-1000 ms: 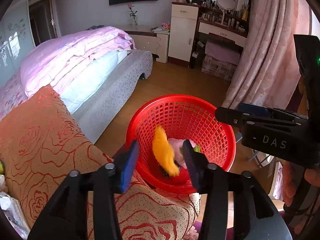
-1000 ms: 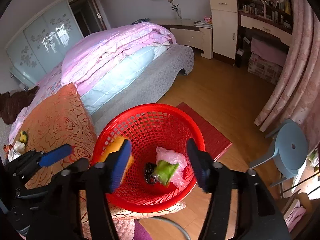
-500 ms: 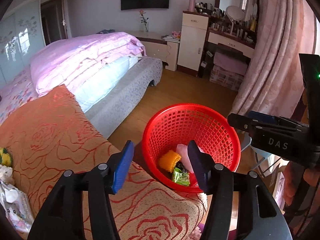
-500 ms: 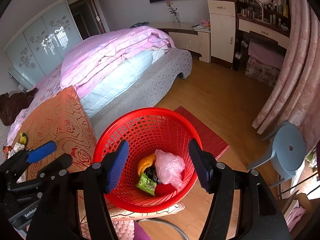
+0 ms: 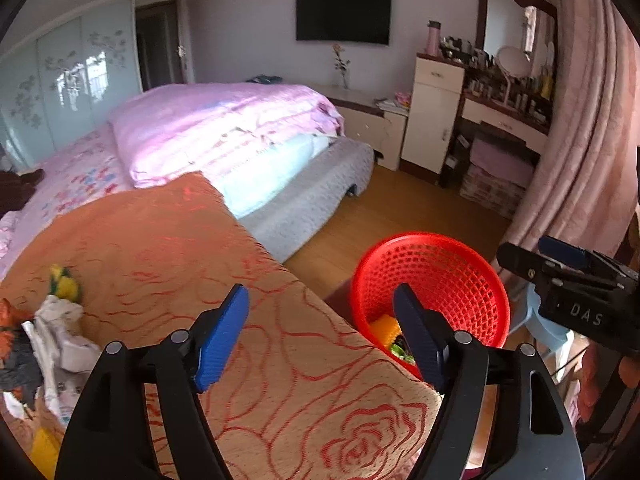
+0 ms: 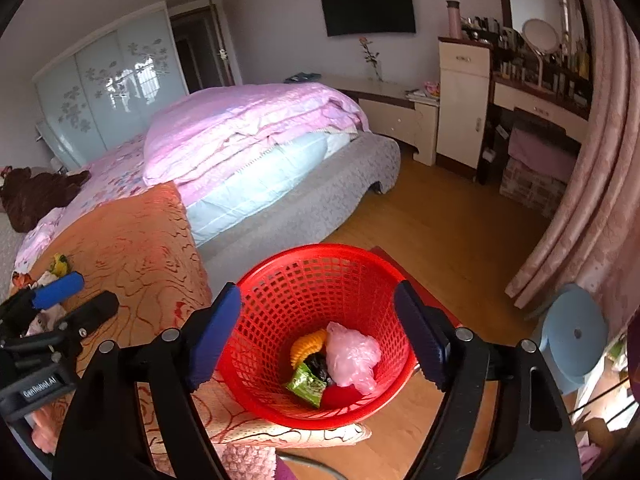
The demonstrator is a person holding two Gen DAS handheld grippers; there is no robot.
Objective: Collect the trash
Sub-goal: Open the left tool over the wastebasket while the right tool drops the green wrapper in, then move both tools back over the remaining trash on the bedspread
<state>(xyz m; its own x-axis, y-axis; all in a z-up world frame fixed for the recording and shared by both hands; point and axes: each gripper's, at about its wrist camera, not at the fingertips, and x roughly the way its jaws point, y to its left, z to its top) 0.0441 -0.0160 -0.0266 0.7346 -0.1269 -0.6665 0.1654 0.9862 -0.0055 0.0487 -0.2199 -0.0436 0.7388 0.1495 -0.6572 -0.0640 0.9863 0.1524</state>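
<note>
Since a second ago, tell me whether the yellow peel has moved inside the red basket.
Yes. The yellow peel has dropped from up by the rim to the bottom of the red basket, beside the pink bag. Both claws are opening with nothing between them.

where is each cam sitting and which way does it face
Left wrist: on the left gripper, facing down over the orange cover toward the bed; own empty jaws opening, right gripper at right.
Right wrist: on the right gripper, above the red basket; own empty jaws opening.
Shared: basket, bed, TV.
</note>
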